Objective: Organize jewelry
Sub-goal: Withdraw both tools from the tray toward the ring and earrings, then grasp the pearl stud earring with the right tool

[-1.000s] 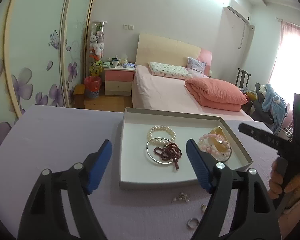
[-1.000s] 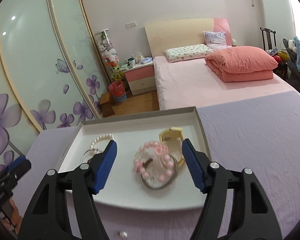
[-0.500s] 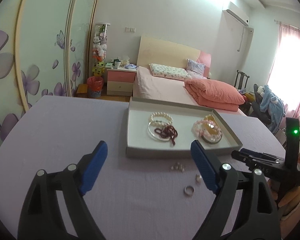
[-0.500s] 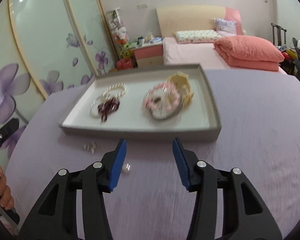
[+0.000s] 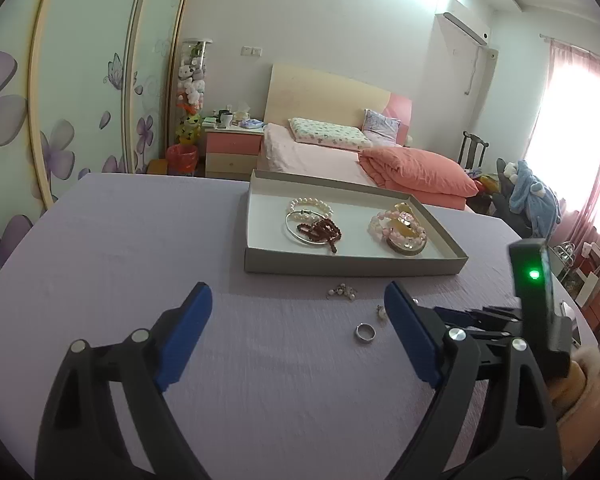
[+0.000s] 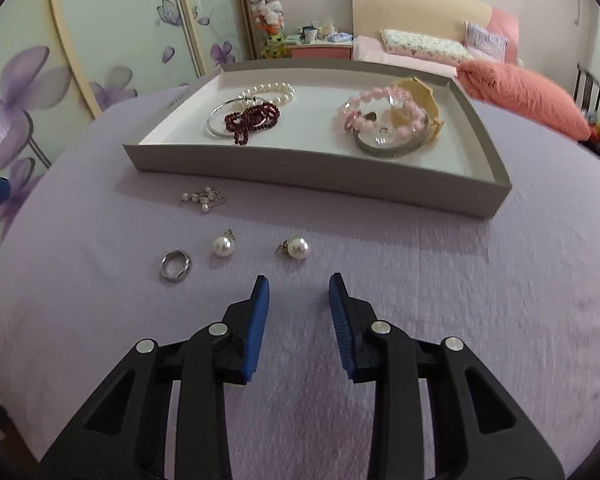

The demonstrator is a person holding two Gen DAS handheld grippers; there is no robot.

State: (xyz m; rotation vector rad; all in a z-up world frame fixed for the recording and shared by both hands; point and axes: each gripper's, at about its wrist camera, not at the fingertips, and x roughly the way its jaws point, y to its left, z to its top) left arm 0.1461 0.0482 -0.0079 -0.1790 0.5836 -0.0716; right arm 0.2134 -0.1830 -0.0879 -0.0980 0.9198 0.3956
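Both grippers hover over a surface (image 6: 420, 280) covered in lilac cloth. On the right gripper (image 6: 296, 292) the blue pads stand a narrow gap apart with only bare cloth between them; its jaws have just been closing, and they hold nothing. Just beyond its tips lies a pearl earring (image 6: 298, 247), with a second pearl earring (image 6: 223, 245) a little to the left and a silver ring (image 6: 175, 265) further left again. Beyond those, near the front wall of the tray (image 6: 300, 168), sits a small cluster of tiny pearl pieces (image 6: 203, 198).

The left gripper (image 5: 298, 300) has its jaws spread wide and has just been opening further; nothing is between them but cloth. In its view the ring lies just inside its right pad, and the right gripper's black body with a green light shows at the right edge, held in a person's hand (image 5: 580, 380).

The shallow grey tray rests on the surface and holds two groups of jewelry. On its left side are a white pearl bracelet (image 6: 270, 90), a thin silver bangle (image 6: 220, 120) and a dark red bead string (image 6: 254, 118), overlapping one another. On its right side a pink bead bracelet (image 6: 374, 98), a cream bangle (image 6: 424, 96) and a wide silver bangle (image 6: 392, 148) lie piled together.
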